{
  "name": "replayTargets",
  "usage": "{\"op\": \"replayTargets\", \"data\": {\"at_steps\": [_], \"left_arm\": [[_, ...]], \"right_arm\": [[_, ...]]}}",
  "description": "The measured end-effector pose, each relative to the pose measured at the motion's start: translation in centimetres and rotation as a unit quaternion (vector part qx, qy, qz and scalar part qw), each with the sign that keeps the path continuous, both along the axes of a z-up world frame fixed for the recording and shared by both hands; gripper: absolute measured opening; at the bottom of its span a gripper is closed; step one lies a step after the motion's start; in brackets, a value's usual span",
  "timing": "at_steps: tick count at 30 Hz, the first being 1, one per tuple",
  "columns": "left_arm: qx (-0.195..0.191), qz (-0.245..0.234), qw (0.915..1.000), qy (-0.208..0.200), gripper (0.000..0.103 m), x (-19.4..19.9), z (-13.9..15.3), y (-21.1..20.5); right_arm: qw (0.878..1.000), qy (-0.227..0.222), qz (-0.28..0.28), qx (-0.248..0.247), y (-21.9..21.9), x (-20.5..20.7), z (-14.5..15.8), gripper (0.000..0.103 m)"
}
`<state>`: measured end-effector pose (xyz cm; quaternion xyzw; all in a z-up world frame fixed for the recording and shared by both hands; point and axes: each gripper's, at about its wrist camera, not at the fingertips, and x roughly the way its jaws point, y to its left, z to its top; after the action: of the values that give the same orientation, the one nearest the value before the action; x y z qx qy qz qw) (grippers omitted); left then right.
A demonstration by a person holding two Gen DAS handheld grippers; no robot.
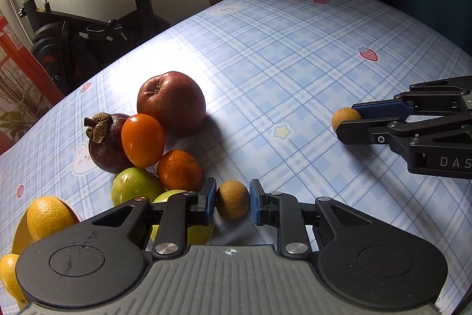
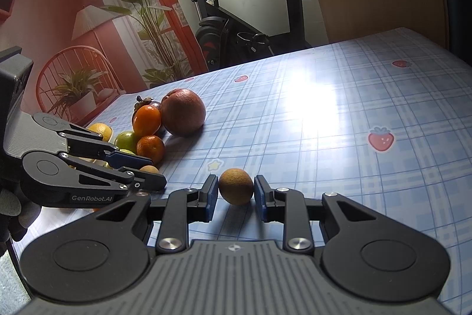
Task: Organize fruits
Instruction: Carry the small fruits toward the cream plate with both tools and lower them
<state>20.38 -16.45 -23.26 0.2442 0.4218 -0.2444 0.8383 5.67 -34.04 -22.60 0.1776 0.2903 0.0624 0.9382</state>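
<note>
While nearly round, each gripped longan (image 1: pixel 232 199) (image 2: pixel 236 186) lies slightly wider sideways.

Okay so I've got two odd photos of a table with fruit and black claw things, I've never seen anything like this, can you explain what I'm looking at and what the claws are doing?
Those claws are two-finger grippers that a person holds, one in each hand. Each carries a wide-angle camera looking out along its own fingers, so each photo has one gripper at the bottom and the other at the side.

In the left gripper's view, the left gripper has a small brown round fruit between its blue pads. The right gripper is shut on a second brown fruit.

The right gripper's view shows that second fruit up close.

On the blue checked tablecloth lies a pile: a red apple, a dark mangosteen, two orange citrus fruits, green fruits and yellow ones.
</note>
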Motion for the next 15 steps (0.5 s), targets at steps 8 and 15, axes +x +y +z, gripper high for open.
{"op": "replayTargets", "data": {"at_steps": [8, 15], "left_arm": [[-0.089, 0.036, 0.9953, -0.007, 0.025, -1.2, 3.0, 2.5], [-0.169, 0.117, 0.9784, -0.021, 0.025, -2.3, 5.8, 9.7]], "right_arm": [[1.000, 0.007, 0.003, -0.003, 0.1, 0.4, 0.1, 0.029], [0.999, 0.010, 0.033, -0.026, 2.3, 1.8, 1.8, 0.029]]}}
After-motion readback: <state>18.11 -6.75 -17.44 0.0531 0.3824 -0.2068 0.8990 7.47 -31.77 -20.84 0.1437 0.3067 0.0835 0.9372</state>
